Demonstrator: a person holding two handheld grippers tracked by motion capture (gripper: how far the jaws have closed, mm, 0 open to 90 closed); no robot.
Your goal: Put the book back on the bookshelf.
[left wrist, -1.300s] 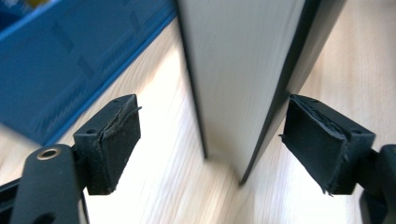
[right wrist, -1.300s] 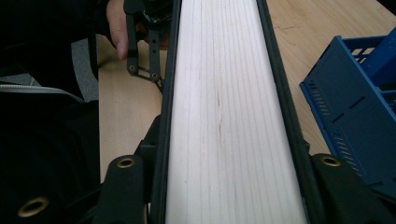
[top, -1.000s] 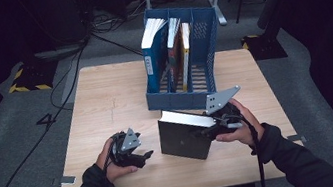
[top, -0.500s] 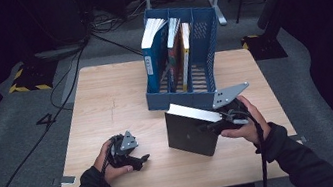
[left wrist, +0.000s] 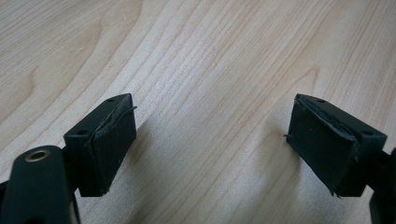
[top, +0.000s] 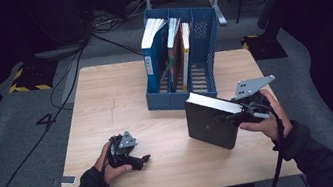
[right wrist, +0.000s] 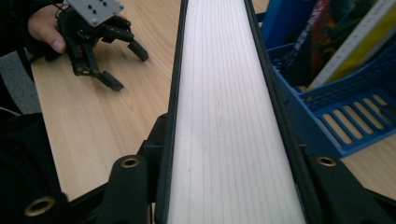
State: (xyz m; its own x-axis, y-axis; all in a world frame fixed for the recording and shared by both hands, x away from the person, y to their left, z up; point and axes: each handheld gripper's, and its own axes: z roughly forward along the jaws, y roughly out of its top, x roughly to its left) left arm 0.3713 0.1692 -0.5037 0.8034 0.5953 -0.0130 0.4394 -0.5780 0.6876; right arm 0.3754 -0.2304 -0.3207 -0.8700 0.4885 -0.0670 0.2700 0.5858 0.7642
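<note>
1. Nearest to the person, at about 7 o'clock on the wooden table (top: 119,96), the left gripper (top: 137,160) rests low over the wood in the left hand (top: 107,163). Its jaws have just been opening and now stand wide apart. Between them I see nothing but bare wood grain in the left gripper view.
2. At about 4 o'clock, the right hand (top: 270,120) holds the right gripper (top: 231,116). Its jaws are clenched on a thick black book (top: 209,122), one jaw on each cover.
3. The black book is lifted on its edge and tilted, with the white page edge (right wrist: 224,116) facing up. One lower corner is close to the table; if it touches, I cannot tell. In the right gripper view the page edge runs straight away from the camera, between the two jaws.
4. Just beyond the book, toward 12 o'clock, stands a blue file rack (top: 207,41). The book's far upper corner is just beside its front wall.
5. Inside the rack, upright books (top: 155,49) fill the left compartments. The right compartment looks free.
</note>
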